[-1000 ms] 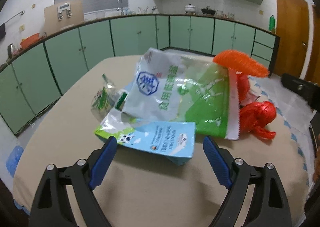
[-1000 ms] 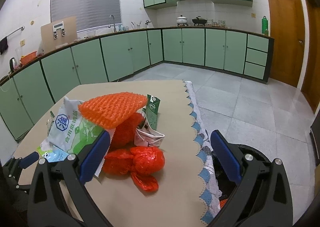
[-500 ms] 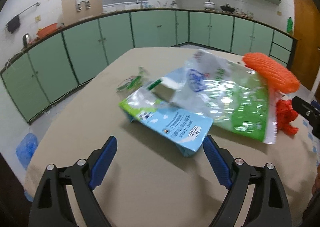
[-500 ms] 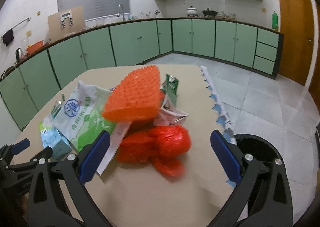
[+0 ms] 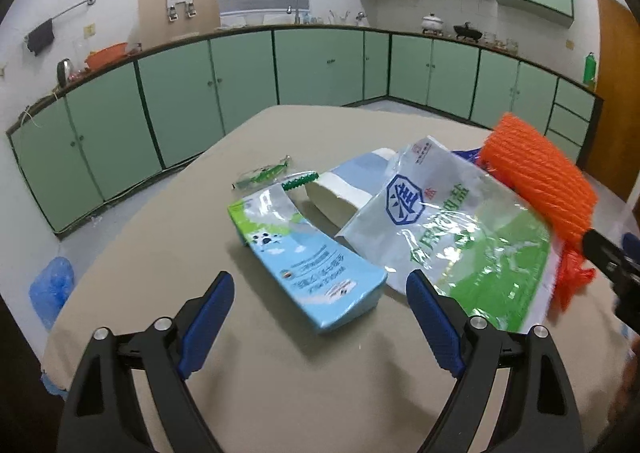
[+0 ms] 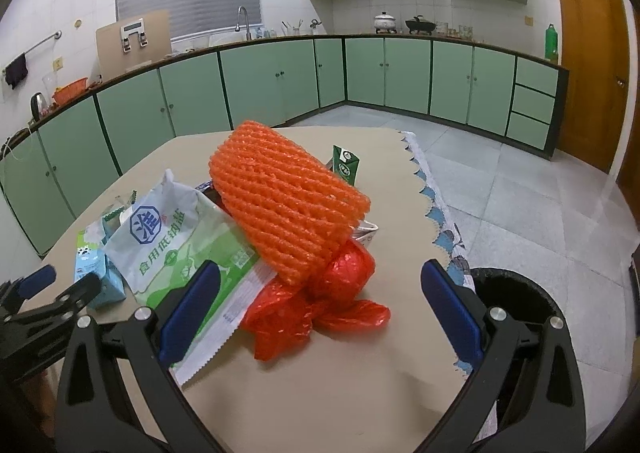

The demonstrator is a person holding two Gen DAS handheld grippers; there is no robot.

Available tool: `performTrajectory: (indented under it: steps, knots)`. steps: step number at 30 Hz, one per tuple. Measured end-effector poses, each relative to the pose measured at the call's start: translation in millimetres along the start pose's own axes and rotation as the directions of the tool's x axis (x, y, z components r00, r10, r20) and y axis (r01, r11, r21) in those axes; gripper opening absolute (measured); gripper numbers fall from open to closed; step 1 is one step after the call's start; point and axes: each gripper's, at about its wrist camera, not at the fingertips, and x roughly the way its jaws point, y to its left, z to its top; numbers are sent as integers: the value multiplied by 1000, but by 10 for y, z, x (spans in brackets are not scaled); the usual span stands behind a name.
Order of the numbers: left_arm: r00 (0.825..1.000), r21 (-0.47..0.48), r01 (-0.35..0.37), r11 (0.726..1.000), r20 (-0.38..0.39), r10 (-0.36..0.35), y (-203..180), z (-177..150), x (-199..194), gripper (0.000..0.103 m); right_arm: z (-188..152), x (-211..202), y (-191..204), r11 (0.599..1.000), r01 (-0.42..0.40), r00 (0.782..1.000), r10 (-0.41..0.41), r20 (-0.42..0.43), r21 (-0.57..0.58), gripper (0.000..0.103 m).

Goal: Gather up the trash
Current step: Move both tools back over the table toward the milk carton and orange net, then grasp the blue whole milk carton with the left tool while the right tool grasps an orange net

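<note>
Blue-padded, the left gripper (image 5: 320, 313) and right gripper (image 6: 318, 305) both gape empty, approaching the trash pile. The crumpled red plastic bag (image 6: 320, 305) lies at the right gripper's twelve o'clock; the black bin (image 6: 516, 293) at three. Next: close on it.

orange foam net (image 6: 286, 201), red bag (image 6: 320, 305), beige table (image 6: 320, 393)

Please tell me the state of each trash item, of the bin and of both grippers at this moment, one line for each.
left gripper: open, empty
right gripper: open, empty
blue milk carton: flattened, lying on table
white-green plastic bag: empty, lying flat
orange foam net: resting on top of pile
red plastic bag: crumpled, under the net
small green carton: upright
black bin: open, beside table
</note>
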Motion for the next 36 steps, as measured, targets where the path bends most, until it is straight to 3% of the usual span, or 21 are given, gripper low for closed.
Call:
performTrajectory:
  steps: [8, 10, 12, 15, 20, 23, 31, 34, 36]
  knots:
    - [999, -66, -40, 997, -26, 39, 74, 41, 176, 85, -6, 71, -85, 1000, 4, 1000, -3, -16, 18, 97]
    - [999, -76, -27, 997, -31, 25, 137, 27, 163, 81, 3, 77, -74, 1000, 4, 1000, -4, -13, 12, 97]
    - [999, -85, -17, 996, -43, 13, 198, 0, 143, 70, 3, 87, -70, 1000, 2, 1000, -1, -15, 8, 97]
    - [998, -92, -24, 996, -65, 18, 277, -62, 95, 65, -1, 94, -68, 1000, -6, 1000, 6, -20, 8, 97]
    - [997, -88, -58, 994, -60, 53, 382, -129, -29, 66, -7, 77, -50, 1000, -12, 1000, 12, -17, 3, 97]
    - [997, -87, -54, 995, -54, 50, 332, -92, -41, 81, -6, 81, -13, 1000, -17, 1000, 17, -19, -1, 97]
    - [994, -102, -95, 990, -59, 89, 290, 69, 216, 84, 18, 54, 4, 1000, -7, 1000, 6, -8, -12, 97]
    - [995, -101, -87, 991, -66, 80, 295, 74, 282, 76, 17, 66, -7, 1000, -4, 1000, 4, -10, -8, 97]
    - [995, -100, -76, 992, -75, 68, 296, 60, 302, 57, 17, 80, -10, 1000, -4, 1000, 4, -13, -8, 97]
